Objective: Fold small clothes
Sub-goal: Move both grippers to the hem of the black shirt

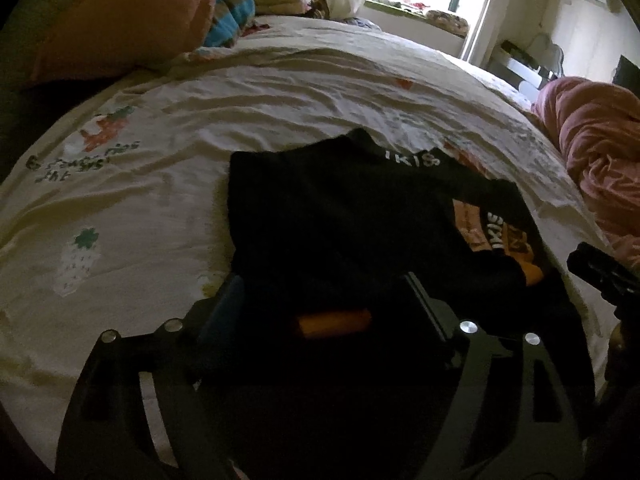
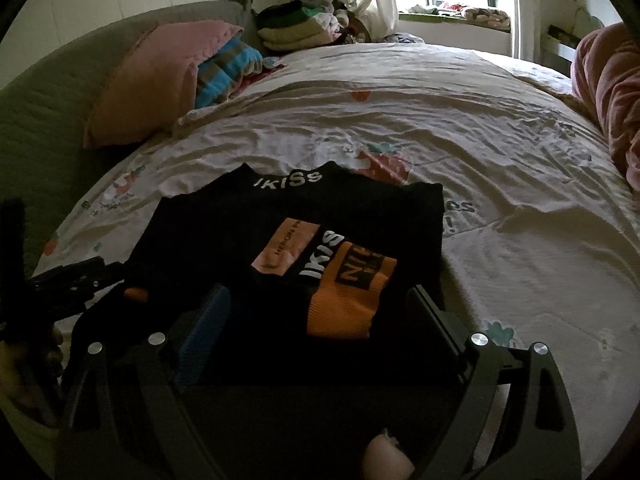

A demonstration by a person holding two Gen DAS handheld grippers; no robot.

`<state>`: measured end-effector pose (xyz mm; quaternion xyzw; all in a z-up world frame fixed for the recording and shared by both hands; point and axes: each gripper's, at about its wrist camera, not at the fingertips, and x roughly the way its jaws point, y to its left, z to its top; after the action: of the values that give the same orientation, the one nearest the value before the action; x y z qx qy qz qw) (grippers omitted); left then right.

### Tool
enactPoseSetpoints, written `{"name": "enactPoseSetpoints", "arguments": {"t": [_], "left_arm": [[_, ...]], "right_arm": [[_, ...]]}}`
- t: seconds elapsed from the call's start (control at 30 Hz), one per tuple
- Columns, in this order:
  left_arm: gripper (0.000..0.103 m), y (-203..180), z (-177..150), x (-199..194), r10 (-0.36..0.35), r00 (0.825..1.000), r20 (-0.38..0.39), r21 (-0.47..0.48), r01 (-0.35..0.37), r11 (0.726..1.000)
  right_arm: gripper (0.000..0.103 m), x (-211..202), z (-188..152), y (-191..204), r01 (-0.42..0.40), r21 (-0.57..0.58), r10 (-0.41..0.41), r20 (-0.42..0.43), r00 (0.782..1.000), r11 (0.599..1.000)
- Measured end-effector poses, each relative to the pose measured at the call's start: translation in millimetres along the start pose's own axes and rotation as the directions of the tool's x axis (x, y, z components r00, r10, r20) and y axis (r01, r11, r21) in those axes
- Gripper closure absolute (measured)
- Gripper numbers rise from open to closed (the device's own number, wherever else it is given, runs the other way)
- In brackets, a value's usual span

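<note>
A small black garment [image 1: 340, 216] with white "IKISS" lettering and orange and pink patches lies partly folded on the bed; it also shows in the right wrist view [image 2: 288, 216]. My left gripper [image 1: 320, 292] is open, its jaws wide apart over the garment's near left edge, with an orange cuff [image 1: 334, 322] between them. My right gripper [image 2: 320, 308] is open, its jaws astride the near edge around the orange ribbed patch [image 2: 348, 300]. Each gripper shows at the edge of the other's view, the right one [image 1: 600, 272] and the left one [image 2: 72, 284].
The bed has a cream printed sheet [image 2: 480, 152]. A pink pillow [image 2: 160, 76] and a striped blanket [image 2: 228, 68] lie at the back left. Folded clothes [image 2: 296, 24] are stacked by the window. A pink quilt [image 1: 596, 152] is bunched at the right.
</note>
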<state>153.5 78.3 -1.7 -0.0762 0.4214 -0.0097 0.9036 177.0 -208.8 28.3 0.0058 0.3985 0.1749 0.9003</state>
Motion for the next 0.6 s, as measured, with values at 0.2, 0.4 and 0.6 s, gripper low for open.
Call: {"name": "enactPoseSetpoints", "arguments": {"t": [0.2,0.4,0.6], "left_arm": [[0.017,2.9,1.9,-22.7,0.002,0.999,0.044,-0.009,-0.001,1.0],[0.013,2.6,2.6,-36.7,0.006,0.997,0.073,-0.012,-0.005,1.0],[0.009,3.3,0.6,-46.6,0.009,0.996,0.084,-0.015,-0.008,1.0]], "right_arm": [[0.014,-16.5,2.1,3.1,-0.002,-0.011,0.003,0.033,0.999,1.0],[0.006,-29.6,3.1,2.7,0.007,-0.014,-0.006,0.062,0.998,1.0],[0.005,-39.0,2.4,1.3,0.011,-0.011,-0.01,0.074,0.997,1.0]]}}
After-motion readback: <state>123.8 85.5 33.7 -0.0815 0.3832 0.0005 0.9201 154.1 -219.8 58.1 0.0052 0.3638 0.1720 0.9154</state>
